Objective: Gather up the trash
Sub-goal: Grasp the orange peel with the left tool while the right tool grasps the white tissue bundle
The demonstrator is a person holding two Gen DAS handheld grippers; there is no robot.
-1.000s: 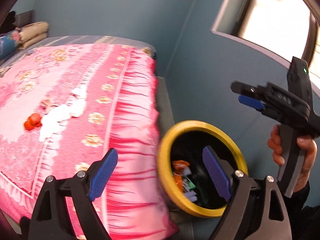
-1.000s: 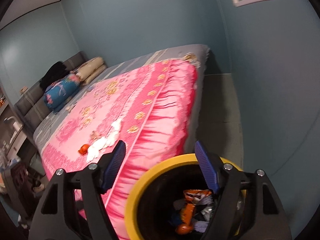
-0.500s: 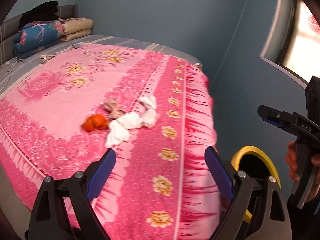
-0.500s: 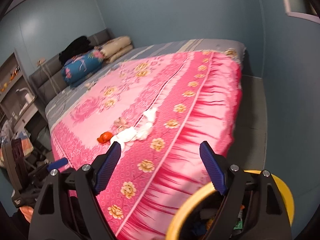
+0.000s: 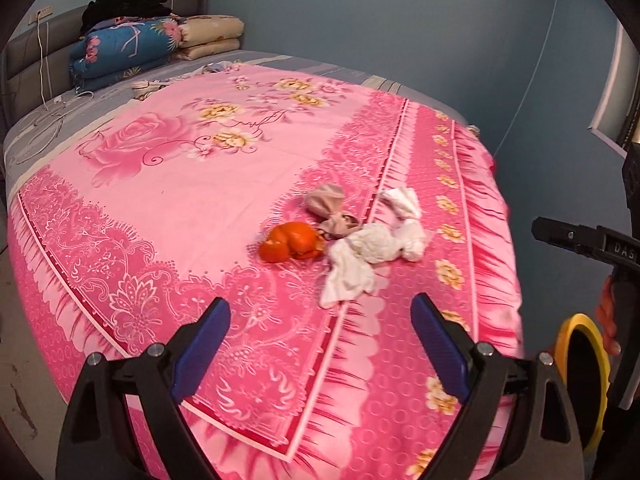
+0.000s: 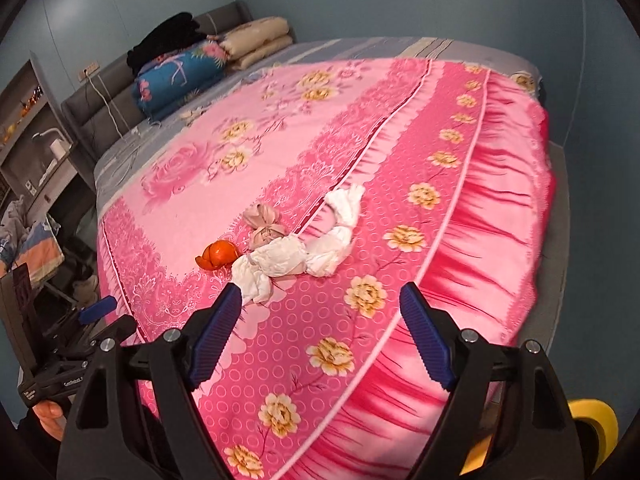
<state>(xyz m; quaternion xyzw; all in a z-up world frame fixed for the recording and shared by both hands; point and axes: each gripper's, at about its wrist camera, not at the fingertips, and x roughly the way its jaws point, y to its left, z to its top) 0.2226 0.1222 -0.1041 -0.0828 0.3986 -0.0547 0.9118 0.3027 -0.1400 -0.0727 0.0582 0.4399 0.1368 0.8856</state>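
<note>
On bed (image 5: 168, 184): one orange peel (image 5: 294, 242), three tissue wads (image 5: 372, 246).

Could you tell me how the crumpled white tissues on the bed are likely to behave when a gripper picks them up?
The white tissues look thin and twisted, so probably very light and floppy, squashing flat between the pads. They lie as a loose strung-out clump, so one pinch may lift only part. On the soft pink bedspread they likely won't slide or roll.

The yellow bin (image 5: 588, 376) at four o'clock is half hidden behind the right gripper's handle and the picture's edge; its contents cannot be seen. In the right wrist view only a rim sliver shows. Shelf items (image 6: 24, 116) at nine o'clock are too small to tell.
</note>
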